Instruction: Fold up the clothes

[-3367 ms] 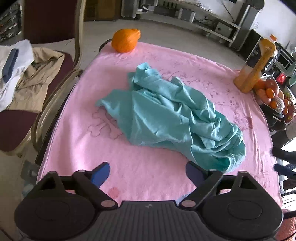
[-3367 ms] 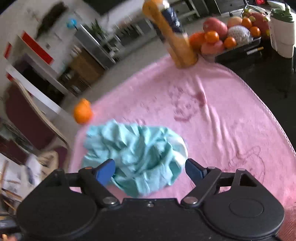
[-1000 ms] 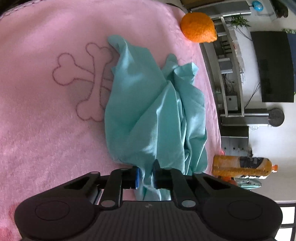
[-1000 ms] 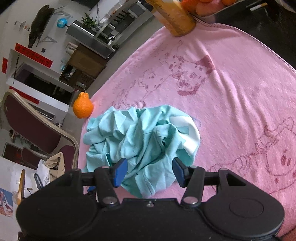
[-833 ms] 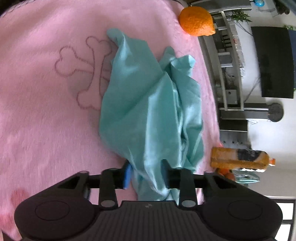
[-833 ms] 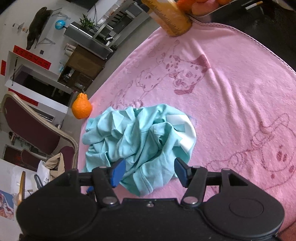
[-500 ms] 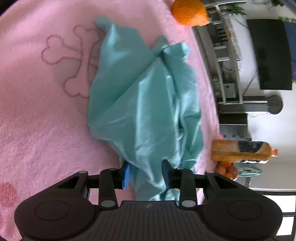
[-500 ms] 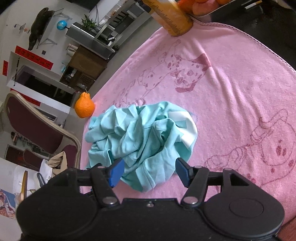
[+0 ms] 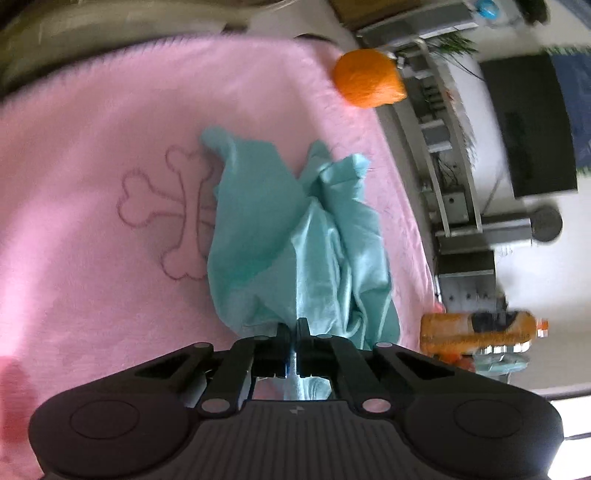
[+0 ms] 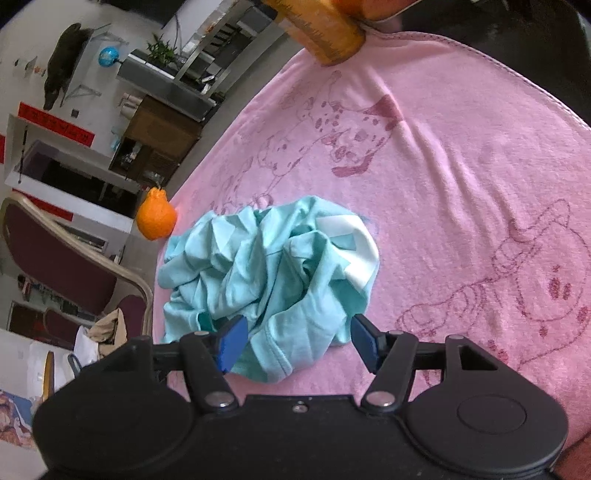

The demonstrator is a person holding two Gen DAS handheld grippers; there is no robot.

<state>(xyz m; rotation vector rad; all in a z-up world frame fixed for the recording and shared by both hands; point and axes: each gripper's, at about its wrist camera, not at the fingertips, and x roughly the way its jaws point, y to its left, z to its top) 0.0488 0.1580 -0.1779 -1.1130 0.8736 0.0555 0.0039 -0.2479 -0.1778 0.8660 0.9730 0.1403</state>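
A crumpled teal garment [image 9: 295, 236] [image 10: 269, 273] lies in a heap on the pink towel [image 9: 92, 177] [image 10: 461, 184] that covers the table. In the left wrist view my left gripper [image 9: 293, 328] is shut on a pinched fold at the near edge of the garment, and the cloth runs up between its fingers. In the right wrist view my right gripper [image 10: 295, 338] is open, its blue-tipped fingers spread on either side of the heap's near hem and low over it. A white inner patch shows on the garment's right side.
An orange fruit [image 9: 365, 79] [image 10: 155, 218] sits at the towel's far corner. An orange juice bottle [image 9: 476, 328] [image 10: 325, 33] stands at the towel's edge. A maroon chair [image 10: 62, 243] with clothes on its seat is beside the table.
My left gripper has closed again on the garment's edge after loosening briefly. My right gripper stayed open over the heap and shifted only slightly.
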